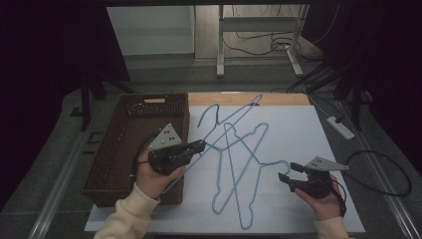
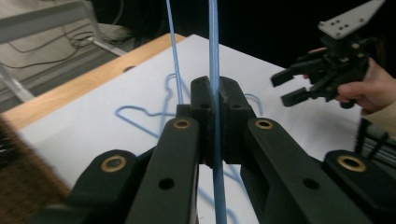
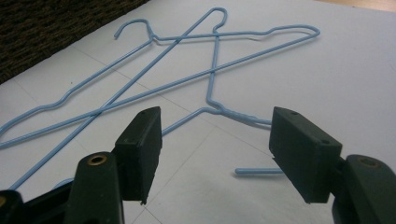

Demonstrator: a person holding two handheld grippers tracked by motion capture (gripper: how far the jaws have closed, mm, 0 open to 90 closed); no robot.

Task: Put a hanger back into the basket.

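We grip one thin blue wire hanger [image 1: 226, 124] in our closed left gripper [image 1: 200, 146], lifting it beside the dark woven basket [image 1: 112, 164]; next, drop it inside. Right gripper [image 1: 287, 172] gapes empty.

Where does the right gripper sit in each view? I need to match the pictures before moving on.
High view: the right gripper is at lower right, fingers open, pointing left toward the blue hangers.
Left gripper view: the right gripper is at upper right, beyond the table edge.
Right gripper view: the right gripper shows its own two fingers rising from the bottom, spread apart.
Shared landmark: the blue hangers crossed on the white tabletop.
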